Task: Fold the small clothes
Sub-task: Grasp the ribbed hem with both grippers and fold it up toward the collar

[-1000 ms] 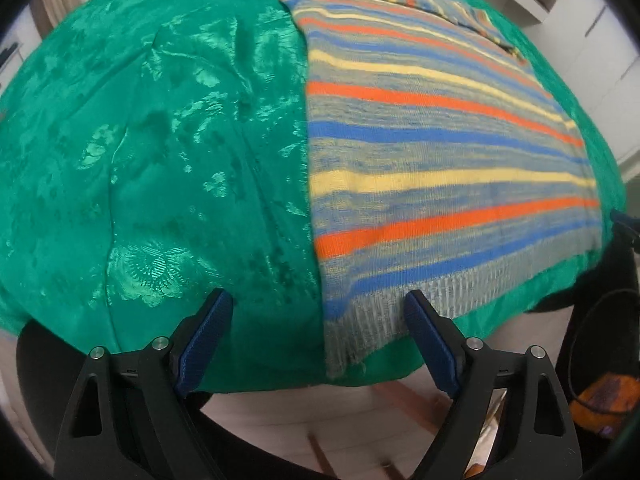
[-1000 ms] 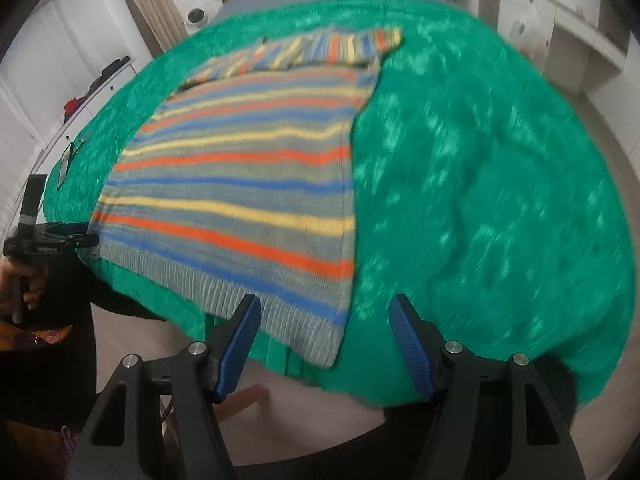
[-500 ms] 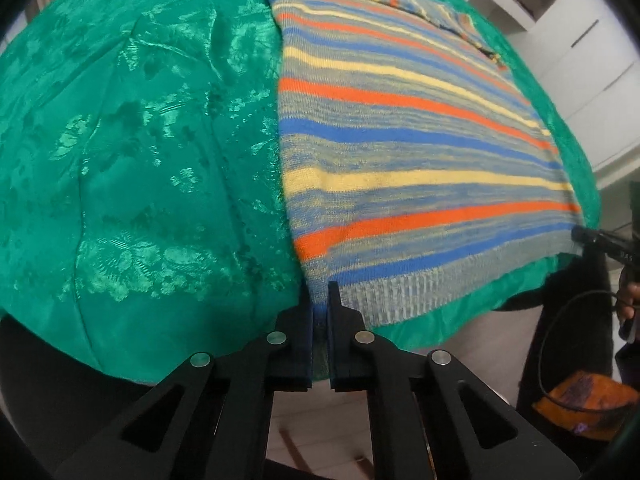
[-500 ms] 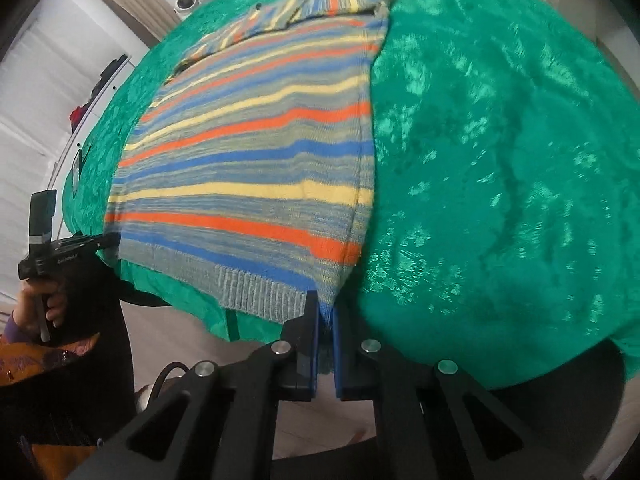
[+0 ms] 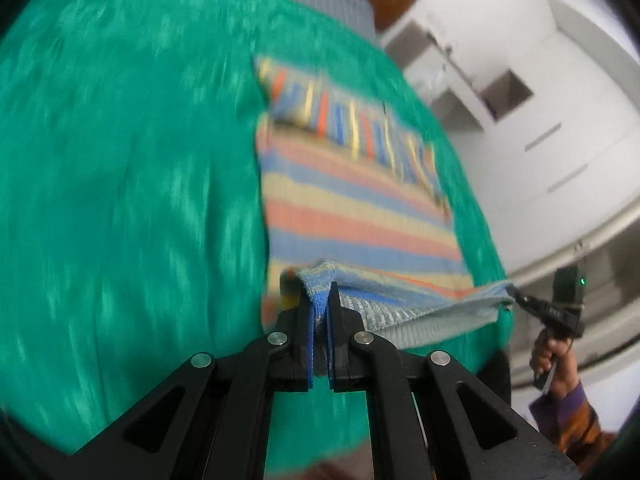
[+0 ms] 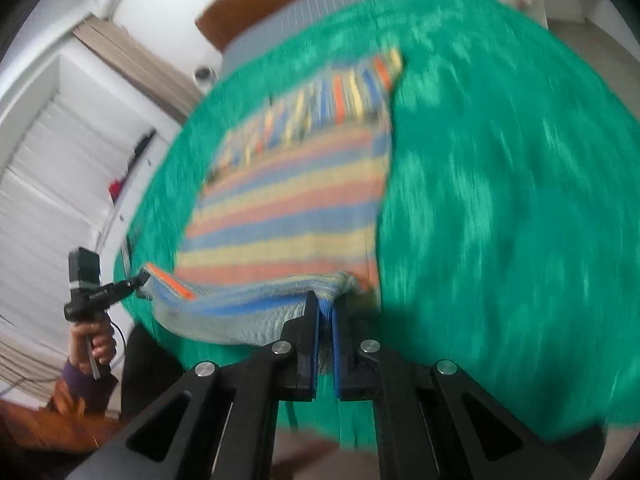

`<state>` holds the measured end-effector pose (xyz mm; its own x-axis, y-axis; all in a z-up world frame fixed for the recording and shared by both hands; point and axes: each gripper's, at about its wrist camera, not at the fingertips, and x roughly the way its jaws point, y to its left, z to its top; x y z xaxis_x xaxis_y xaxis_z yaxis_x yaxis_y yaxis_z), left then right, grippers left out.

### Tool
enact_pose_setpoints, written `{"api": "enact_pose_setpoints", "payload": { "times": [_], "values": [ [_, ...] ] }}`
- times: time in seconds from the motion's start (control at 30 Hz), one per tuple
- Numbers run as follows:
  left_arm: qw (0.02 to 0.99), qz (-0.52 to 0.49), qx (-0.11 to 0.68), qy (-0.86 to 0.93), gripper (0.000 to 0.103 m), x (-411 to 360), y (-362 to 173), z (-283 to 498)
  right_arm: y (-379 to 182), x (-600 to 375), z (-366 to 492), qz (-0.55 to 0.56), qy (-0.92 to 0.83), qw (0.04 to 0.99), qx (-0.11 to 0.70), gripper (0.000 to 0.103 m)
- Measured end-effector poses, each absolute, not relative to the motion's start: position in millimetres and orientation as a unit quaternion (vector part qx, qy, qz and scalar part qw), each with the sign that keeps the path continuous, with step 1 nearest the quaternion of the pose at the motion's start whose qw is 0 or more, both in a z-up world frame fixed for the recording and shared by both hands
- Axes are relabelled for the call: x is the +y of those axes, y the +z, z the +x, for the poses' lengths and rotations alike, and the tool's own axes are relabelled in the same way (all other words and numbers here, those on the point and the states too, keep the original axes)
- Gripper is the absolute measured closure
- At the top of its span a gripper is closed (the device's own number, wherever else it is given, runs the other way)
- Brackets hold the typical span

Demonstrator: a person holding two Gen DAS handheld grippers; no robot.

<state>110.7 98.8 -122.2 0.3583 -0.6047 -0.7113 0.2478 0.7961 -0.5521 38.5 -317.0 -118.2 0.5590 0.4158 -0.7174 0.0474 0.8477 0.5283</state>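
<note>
Left wrist view: the left claw [image 5: 319,312] is clamped on one hem corner of the striped sweater [image 5: 352,208], lifted off the green bedspread [image 5: 132,184] near the bed's foot edge. The right claw [image 6: 326,312] pinches the opposite hem corner.

bedroom | bed [image 5: 120,160], wooden headboard [image 6: 256,4], curtain [image 6: 136,64]
</note>
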Motion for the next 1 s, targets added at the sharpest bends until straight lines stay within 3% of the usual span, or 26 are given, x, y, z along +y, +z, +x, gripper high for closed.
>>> {"api": "enact_pose_setpoints", "payload": {
  "times": [0.3, 0.57, 0.67, 0.7, 0.73, 0.77, 0.8, 0.87, 1.0],
  "values": [
    [0.838, -0.184, 0.466, -0.218, 0.101, 53, -105, 285, -110, -360, 216, 0.284, 0.070, 0.860, 0.419, 0.098],
    [0.828, -0.162, 0.508, -0.175, 0.101, 22, -143, 383, -152, -394, 326, 0.296, 0.046, 0.836, 0.459, 0.098],
    [0.828, -0.161, 0.514, -0.155, 0.096, 21, -159, 406, -175, -402, 348, 0.314, 0.048, 0.826, 0.466, 0.096],
    [0.831, -0.164, 0.511, -0.145, 0.087, 23, -159, 410, -179, -405, 352, 0.326, 0.048, 0.825, 0.459, 0.094],
    [0.833, -0.179, 0.506, -0.134, 0.066, 30, -158, 415, -179, -410, 351, 0.334, 0.041, 0.830, 0.445, 0.091],
    [0.834, -0.201, 0.498, -0.126, 0.055, 39, -155, 418, -176, -414, 350, 0.339, 0.031, 0.836, 0.431, 0.082],
    [0.836, -0.211, 0.492, -0.122, 0.041, 45, -151, 416, -171, -420, 345, 0.345, 0.027, 0.842, 0.413, 0.078],
    [0.844, -0.213, 0.474, -0.135, 0.038, 55, -137, 406, -156, -425, 335, 0.340, 0.036, 0.854, 0.392, 0.078],
    [0.832, -0.126, 0.492, -0.223, 0.038, 42, -118, 371, -137, -403, 326, 0.264, 0.110, 0.840, 0.461, 0.078]
  ]
}}
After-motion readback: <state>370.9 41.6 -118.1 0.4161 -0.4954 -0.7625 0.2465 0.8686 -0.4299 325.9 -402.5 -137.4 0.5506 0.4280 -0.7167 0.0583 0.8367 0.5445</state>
